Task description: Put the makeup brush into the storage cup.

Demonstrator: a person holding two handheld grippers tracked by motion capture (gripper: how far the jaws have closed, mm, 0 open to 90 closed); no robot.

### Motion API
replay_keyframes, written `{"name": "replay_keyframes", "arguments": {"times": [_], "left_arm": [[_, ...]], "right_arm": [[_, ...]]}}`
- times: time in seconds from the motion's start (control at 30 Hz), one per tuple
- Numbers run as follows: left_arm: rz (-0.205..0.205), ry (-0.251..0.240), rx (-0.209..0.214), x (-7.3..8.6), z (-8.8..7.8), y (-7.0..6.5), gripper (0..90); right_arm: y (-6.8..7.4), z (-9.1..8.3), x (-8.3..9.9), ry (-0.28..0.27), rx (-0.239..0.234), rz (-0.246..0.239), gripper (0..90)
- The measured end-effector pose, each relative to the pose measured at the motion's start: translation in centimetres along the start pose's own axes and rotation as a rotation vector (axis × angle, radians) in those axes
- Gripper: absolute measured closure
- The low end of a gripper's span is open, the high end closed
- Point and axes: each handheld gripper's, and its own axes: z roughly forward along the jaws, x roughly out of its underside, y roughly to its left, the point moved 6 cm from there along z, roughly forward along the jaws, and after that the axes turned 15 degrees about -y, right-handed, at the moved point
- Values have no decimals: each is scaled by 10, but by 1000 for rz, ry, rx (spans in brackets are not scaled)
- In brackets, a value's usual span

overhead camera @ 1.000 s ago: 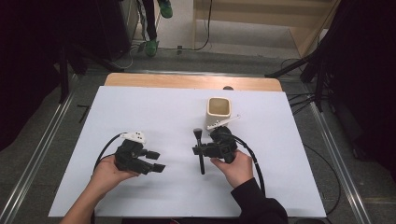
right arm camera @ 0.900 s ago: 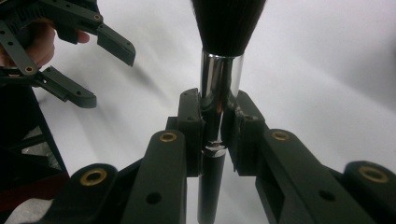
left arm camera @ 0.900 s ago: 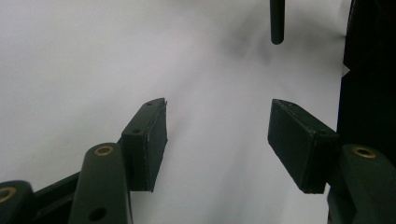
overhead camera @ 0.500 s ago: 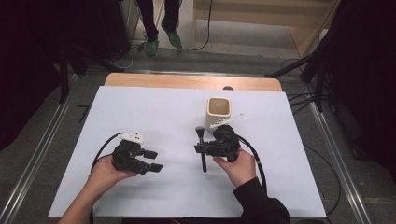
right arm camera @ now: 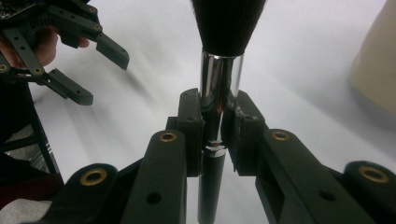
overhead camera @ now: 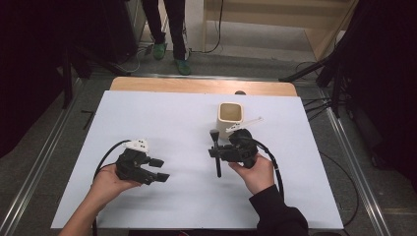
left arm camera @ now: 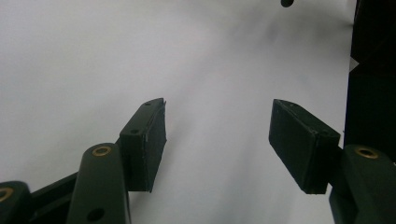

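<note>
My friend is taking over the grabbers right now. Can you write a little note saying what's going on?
Right hand-held gripper: shut on the makeup brush, pinched at its shiny metal neck, bristles pointing away from the hand.
Left hand-held gripper: open, nothing between its jaws, held over the white table.
Cream cup: upright on the table, just beyond the brush.
Done: brush picked up.
Left: probably the brush goes into the cup; that is not yet done. The left hand-held gripper is free to steady the cup if needed.
</note>
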Motion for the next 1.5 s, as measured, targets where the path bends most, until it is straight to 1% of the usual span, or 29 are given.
{"name": "replay_keyframes", "arguments": {"times": [0.2,0.43,0.53,0.73,0.93,1.07,1.27,1.5], "left_arm": [[24,-8,-10,1,-3,0,373],[48,4,-20,5,-7,1,372],[53,6,-32,8,-10,2,372],[47,-12,-37,10,-16,3,374],[45,-8,-57,14,-21,6,373],[44,-17,-62,15,-23,6,372],[37,-19,-58,16,-23,6,371],[31,-14,-53,16,-22,7,370]], "right_arm": [[-1,-4,-3,-8,4,0,785],[-2,-6,-4,-13,7,-2,785],[-3,-6,-4,-16,8,-2,785],[-3,-6,-5,-18,9,-1,785],[-3,-8,-8,-22,15,-4,785],[-4,-9,-10,-24,17,-6,785],[-4,-11,-15,-30,18,-8,785],[-6,-12,-24,-32,16,7,785]]}}
